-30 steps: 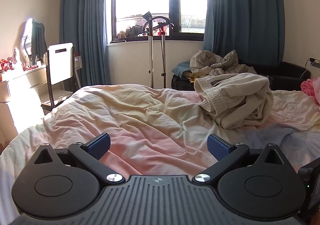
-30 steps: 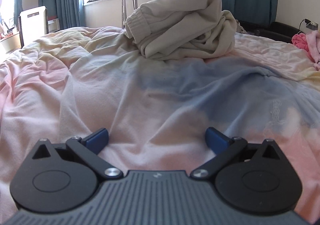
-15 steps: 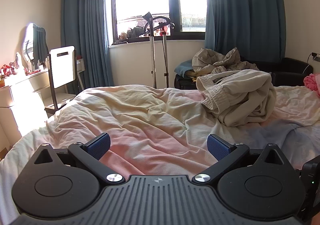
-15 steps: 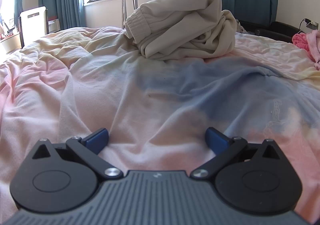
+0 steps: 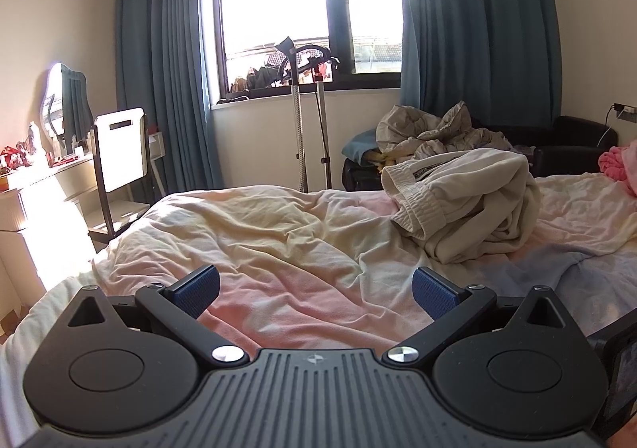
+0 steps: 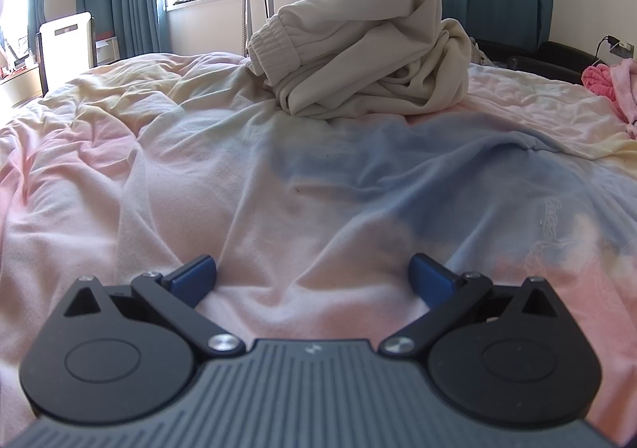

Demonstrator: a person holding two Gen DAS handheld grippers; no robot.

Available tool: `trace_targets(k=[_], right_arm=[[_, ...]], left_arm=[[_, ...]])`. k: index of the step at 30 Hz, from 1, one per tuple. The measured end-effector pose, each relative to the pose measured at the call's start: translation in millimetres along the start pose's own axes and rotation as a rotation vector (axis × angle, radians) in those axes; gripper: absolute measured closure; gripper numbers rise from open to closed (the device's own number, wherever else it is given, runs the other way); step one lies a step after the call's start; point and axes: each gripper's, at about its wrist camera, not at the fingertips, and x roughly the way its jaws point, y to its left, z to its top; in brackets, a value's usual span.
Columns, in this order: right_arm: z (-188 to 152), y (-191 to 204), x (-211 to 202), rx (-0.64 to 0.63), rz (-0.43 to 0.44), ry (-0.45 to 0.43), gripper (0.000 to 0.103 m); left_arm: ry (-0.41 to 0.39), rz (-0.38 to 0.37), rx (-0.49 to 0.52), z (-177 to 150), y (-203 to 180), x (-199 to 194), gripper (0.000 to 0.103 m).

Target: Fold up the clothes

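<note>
Sunlit bedroom, with teal curtains (image 5: 167, 62) drawn back from a bright window (image 5: 302, 6) and a rumpled duvet (image 5: 278, 241) in washed pink, cream and blue covering the bed. Cream sweatpants (image 5: 466, 205) lie in a loose, unfolded heap on the duvet toward the far edge of the bed, their ribbed waistband turned toward the left; in the right wrist view the same heap (image 6: 366, 58) sits straight ahead, well apart from the fingers. The left gripper (image 5: 316, 289) hangs above the pink part of the duvet with its jaws spread wide and nothing between them; its blue pads (image 5: 197, 287) touch no cloth. The right gripper (image 6: 312, 279) is equally wide open and empty, held low over the near part of the duvet, and whether its pads (image 6: 432, 281) brush the fabric cannot be told. A garment steamer stand (image 5: 302, 121) rises before the window sill. A white chair (image 5: 119, 157) stands beside the bed's left edge, next to a dresser with a mirror (image 5: 63, 106). Pink cloth (image 6: 609, 84) lies at the bed's far right edge.
</note>
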Motion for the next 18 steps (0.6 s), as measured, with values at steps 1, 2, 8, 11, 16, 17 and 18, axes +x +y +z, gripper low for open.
trace_targets(k=[1, 2, 8, 11, 16, 17, 18], right_arm=[[-0.1, -0.1, 0.0, 0.0, 0.0, 0.0, 0.0], [-0.3, -0.3, 0.1, -0.001, 0.0, 0.0, 0.0], [-0.2, -0.9, 0.3, -0.001, 0.0, 0.001, 0.0], [-0.2, -0.9, 0.4, -0.001, 0.001, 0.002, 0.0], [0.3, -0.9, 0.6, 0.0, 0.001, 0.004, 0.0], [0.3, -1.0, 0.6, 0.0, 0.001, 0.004, 0.0], [0.6, -0.9, 0.7, 0.0, 0.001, 0.005, 0.0]], left_arm=[[-0.003, -0.004, 0.001, 0.5, -1.1, -0.6, 0.0], [-0.007, -0.007, 0.004, 0.9, -2.3, -1.3, 0.0], [-0.014, -0.01, 0.016, 1.3, -7.6, -5.0, 0.0], [-0.02, -0.009, 0.016, 2.3, -7.4, -7.8, 0.0], [-0.03, -0.012, 0.017, 3.9, -7.7, -11.5, 0.0], [-0.031, -0.012, 0.017, 4.0, -7.7, -12.2, 0.0], [-0.033, -0.013, 0.017, 4.1, -7.8, -13.0, 0.0]])
